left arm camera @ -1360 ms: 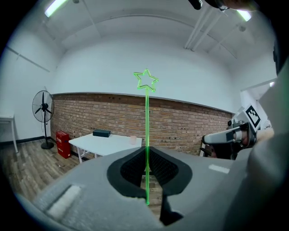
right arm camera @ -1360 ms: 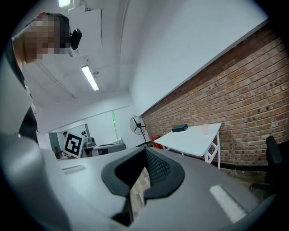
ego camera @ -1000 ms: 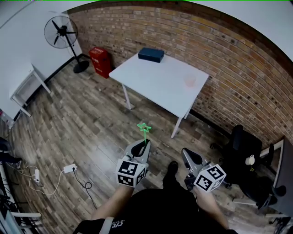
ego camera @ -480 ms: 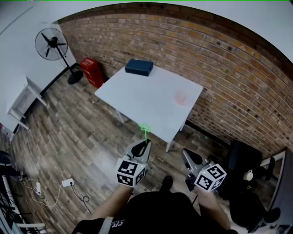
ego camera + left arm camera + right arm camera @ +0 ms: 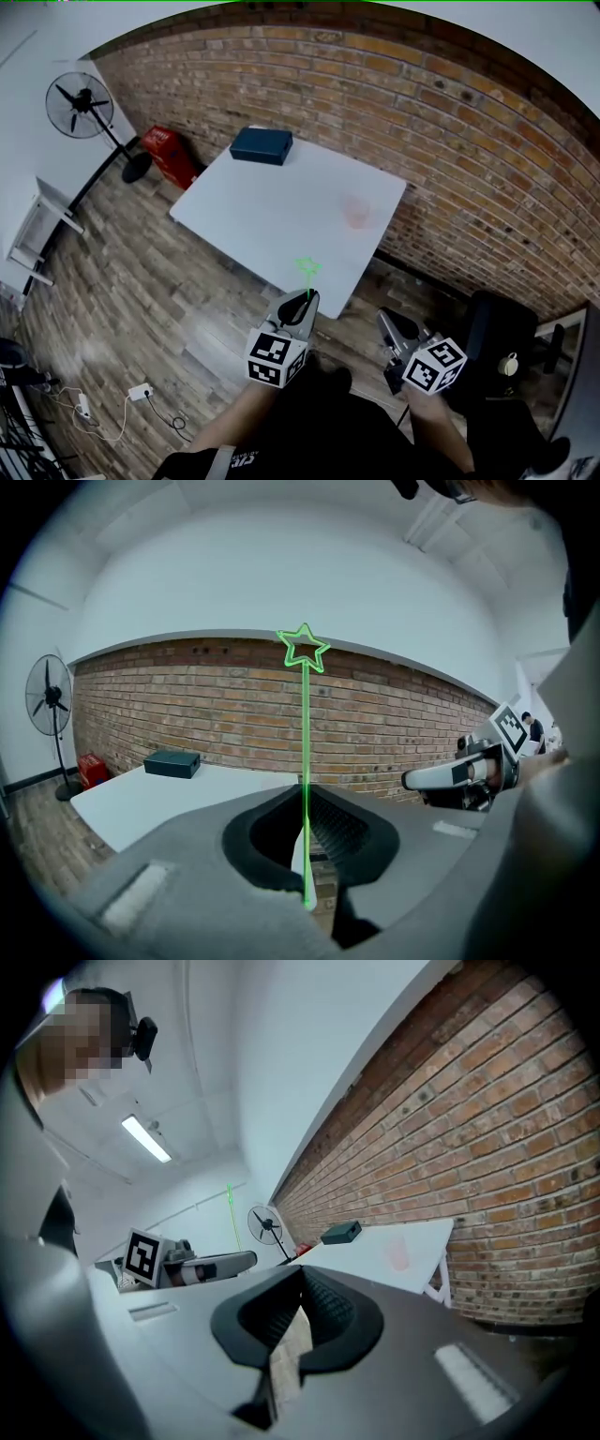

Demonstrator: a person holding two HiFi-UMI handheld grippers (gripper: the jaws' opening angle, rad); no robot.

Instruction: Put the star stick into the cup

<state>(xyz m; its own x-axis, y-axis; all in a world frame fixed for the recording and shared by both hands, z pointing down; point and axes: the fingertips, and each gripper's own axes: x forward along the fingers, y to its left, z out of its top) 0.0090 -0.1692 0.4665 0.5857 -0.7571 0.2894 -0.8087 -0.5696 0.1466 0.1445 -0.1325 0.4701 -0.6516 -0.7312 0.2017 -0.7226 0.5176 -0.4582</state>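
Left gripper point(image 5: 305, 298) pinching thin green star-topped stick point(image 5: 307, 269) near its bottom, jaws almost together, star pointing up. Right gripper point(image 5: 392, 323) hanging closed, empty. Pale pink translucent cup point(image 5: 356, 211) standing on white table point(image 5: 244, 220), well apart from stick. Likely carrying step; next move calling for bringing stick over cup, lowering in.

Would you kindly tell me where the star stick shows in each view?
Head view: star stick at centre, above the left gripper.
Left gripper view: centre, upright, gripped.
Right gripper view: thin green line, left of the fan.
Shared landmark: dark box.
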